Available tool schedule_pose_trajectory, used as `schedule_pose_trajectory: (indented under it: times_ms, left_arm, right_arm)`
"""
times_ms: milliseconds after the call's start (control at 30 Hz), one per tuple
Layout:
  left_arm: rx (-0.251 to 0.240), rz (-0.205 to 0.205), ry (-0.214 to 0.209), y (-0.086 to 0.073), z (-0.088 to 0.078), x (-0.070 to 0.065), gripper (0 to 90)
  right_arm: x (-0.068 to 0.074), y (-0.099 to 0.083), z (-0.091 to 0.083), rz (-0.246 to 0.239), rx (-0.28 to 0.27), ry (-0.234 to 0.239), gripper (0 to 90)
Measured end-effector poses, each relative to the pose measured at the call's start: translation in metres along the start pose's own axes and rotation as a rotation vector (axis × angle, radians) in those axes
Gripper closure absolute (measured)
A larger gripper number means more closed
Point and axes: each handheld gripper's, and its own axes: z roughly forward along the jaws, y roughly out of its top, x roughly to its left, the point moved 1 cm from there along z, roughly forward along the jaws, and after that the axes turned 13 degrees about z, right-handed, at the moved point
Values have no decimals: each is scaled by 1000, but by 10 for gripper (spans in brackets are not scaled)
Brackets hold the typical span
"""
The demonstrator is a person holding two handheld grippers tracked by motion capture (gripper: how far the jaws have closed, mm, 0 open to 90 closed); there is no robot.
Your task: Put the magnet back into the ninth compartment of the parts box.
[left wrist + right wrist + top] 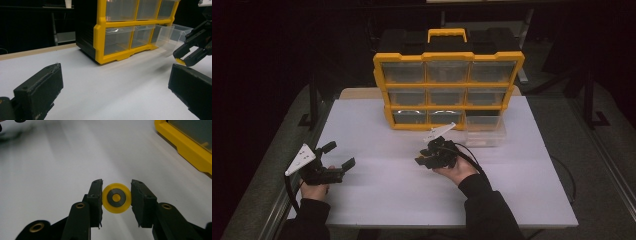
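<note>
Right tool (116, 198) pinches yellow disc (116, 198) above bench (377, 195) mid, near pulled-out clear drawer (484, 131) by far-right corner. Carry step; next: lift over drawer, release. Left tool (335, 155) spread, idle.

A yellow-framed organiser cabinet (447, 85) with clear drawers and a yellow handle (447, 34) stands at the far side of the white table (377, 200). Its bottom right drawer (484, 129) is pulled out onto the tabletop.
</note>
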Motion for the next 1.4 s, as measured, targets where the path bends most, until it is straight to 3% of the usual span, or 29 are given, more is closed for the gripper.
schedule_pose_trajectory:
  times_ms: [1400]
  left_arm:
    - [0, -2, 2, 0, 0, 0, 0]
  right_arm:
    - [-20, 15, -42, 3, -49, -81, 609]
